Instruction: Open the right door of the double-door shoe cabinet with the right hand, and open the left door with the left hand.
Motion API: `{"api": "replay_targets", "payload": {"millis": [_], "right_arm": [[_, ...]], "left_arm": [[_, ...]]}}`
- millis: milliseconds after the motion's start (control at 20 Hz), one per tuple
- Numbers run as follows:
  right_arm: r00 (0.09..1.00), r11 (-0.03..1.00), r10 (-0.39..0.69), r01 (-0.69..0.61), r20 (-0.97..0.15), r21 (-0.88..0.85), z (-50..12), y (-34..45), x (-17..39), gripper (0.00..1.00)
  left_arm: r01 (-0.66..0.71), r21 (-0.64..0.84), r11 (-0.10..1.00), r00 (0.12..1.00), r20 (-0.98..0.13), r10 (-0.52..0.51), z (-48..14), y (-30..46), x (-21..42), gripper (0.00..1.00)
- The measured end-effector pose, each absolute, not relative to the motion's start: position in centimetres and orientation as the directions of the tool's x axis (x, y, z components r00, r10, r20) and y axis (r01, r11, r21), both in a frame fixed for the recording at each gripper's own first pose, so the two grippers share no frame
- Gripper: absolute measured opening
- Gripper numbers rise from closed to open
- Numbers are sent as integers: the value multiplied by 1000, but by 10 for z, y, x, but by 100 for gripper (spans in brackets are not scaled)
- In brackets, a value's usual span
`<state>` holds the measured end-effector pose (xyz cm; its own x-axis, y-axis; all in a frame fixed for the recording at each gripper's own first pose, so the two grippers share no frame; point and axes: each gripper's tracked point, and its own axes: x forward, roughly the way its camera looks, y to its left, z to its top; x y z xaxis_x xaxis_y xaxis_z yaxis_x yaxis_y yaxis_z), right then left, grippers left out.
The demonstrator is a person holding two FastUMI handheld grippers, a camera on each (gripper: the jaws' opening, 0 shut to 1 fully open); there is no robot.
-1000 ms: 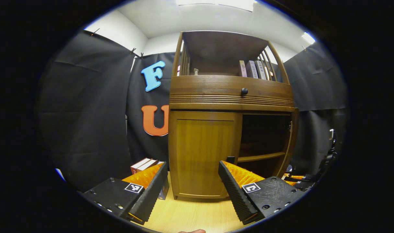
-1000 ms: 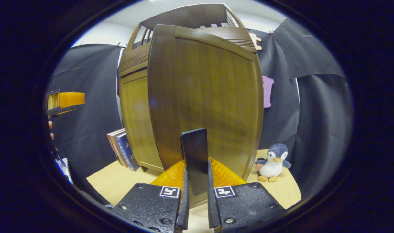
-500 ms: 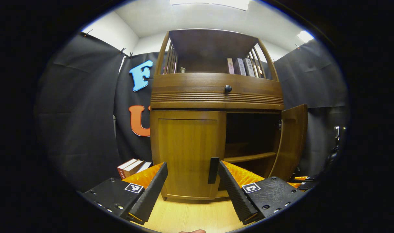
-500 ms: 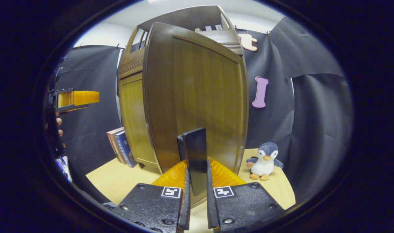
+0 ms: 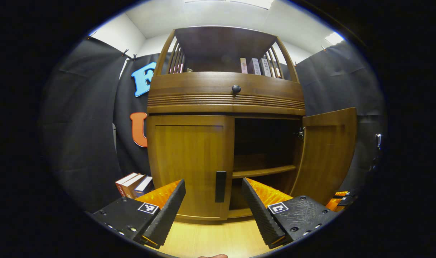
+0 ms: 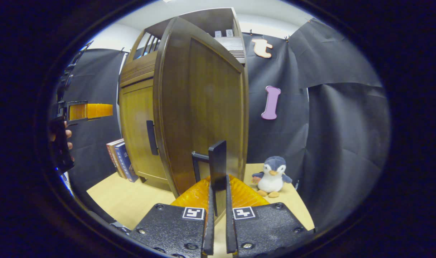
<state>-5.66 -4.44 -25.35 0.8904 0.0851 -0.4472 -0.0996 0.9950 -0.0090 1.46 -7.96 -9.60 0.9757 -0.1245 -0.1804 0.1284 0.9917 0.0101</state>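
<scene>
The right gripper (image 6: pixel 218 200), jaws clamped on the right door's handle (image 6: pixel 218 168), holds that door (image 5: pixel 325 154) swung wide at frame right, while the left gripper (image 5: pixel 213 200), jaws spread and empty, faces the closed left door's handle (image 5: pixel 220 186) at centre, ready to grasp.

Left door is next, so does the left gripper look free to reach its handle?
Probably yes. The left gripper is open, with the left door's handle showing between its fingers and nothing in front of it. The right door is swung aside.
</scene>
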Motion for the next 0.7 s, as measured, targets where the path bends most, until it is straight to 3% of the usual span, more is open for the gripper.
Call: {"api": "replay_targets", "payload": {"millis": [300, 700], "right_arm": [[892, 999, -25, 2, -451, -51, -249, -88, -60, 6], [881, 999, -41, 27, -471, -37, -246, -118, -66, 4]], "left_arm": [[180, 4, 984, 964, -197, -176, -108, -106, 23, 95], [222, -17, 975, 948, -228, -220, -126, -128, 35, 95]]}}
